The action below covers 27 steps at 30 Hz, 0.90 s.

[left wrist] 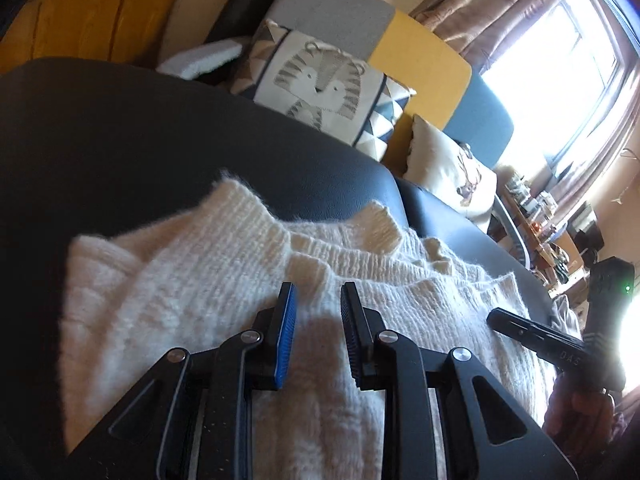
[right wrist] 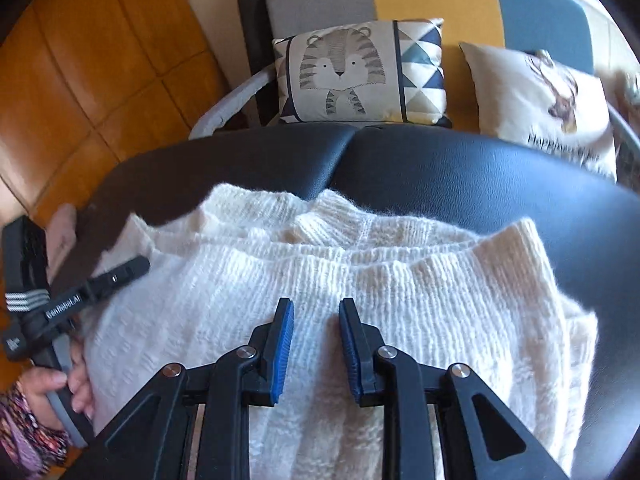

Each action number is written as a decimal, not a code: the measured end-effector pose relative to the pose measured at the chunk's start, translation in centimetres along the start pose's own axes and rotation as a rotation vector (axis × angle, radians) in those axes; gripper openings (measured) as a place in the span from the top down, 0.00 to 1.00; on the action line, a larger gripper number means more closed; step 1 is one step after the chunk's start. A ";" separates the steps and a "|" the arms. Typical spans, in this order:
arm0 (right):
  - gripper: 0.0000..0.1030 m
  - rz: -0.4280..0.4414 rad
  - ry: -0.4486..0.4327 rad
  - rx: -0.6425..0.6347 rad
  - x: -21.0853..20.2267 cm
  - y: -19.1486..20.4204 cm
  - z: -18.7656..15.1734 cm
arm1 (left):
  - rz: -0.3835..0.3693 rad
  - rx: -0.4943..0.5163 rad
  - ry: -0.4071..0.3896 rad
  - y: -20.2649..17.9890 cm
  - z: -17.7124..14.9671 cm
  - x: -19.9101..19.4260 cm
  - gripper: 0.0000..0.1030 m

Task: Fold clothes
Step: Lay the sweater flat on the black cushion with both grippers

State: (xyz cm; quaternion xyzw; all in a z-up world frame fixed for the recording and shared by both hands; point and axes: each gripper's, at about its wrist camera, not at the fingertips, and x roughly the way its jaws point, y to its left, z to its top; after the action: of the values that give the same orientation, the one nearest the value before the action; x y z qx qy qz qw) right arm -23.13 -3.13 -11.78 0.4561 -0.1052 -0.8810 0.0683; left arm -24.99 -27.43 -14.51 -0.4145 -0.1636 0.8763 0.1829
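Both tools hovering low over cream knitted sweater (right wrist: 320,280), left tool (left wrist: 318,304) and right tool (right wrist: 316,318) alike with pads apart, gripping nothing. Sweater spread on black padded worktop (right wrist: 500,184), ribbed edges layered toward far side, seemingly partly folded. Tools poised side by side, probably to take hold of or smooth the knit.

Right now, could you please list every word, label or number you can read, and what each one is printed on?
"GenRobot.AI": on the left claw's finger.
"DAS": on the right claw's finger, faint.
"Happiness...": on the cream cushion; the rest is blurred.
A white mark on the left claw's body is unreadable.
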 end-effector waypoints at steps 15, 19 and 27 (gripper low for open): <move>0.77 -0.099 -0.195 0.200 -0.9 -5.6 -1.2 | 0.102 0.148 0.091 -2.2 0.5 3.3 0.76; 0.77 -0.086 -0.200 0.210 -0.9 -5.9 -1.4 | 0.181 0.285 0.078 -3.8 -0.4 3.8 0.81; 0.77 -0.078 -0.229 0.222 -1.1 -6.0 -2.0 | 0.164 0.266 0.067 -4.1 0.5 2.5 0.96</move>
State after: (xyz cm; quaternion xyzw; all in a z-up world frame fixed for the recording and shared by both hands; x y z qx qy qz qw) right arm -21.03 2.69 -13.56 0.3613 -0.1914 -0.9121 -0.0291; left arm -26.07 -22.74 -14.07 -0.4278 -0.0056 0.8878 0.1695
